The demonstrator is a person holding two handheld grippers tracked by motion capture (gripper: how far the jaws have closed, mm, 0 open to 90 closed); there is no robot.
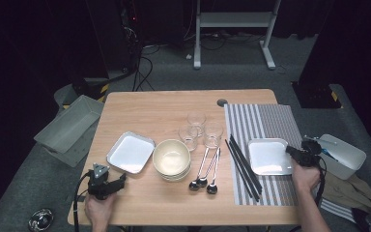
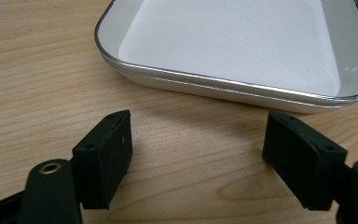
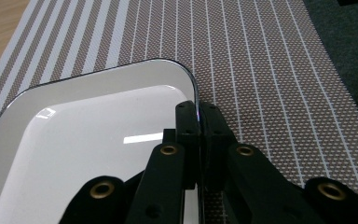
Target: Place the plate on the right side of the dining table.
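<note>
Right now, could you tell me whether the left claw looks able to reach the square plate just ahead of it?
Probably yes: the left claw is open, with bare table before the square plate.

Left of the bowl stack (image 1: pixel 172 159), a square plate (image 1: pixel 131 152) is blocking you; bare table (image 1: pixel 145 108) is lying behind both.

Glossy white plate (image 3: pixel 88 135); woven striped placemat (image 3: pixel 261 70); wood-grain table (image 2: pixel 37 93); matt black fingers (image 2: pixel 103 156).
</note>
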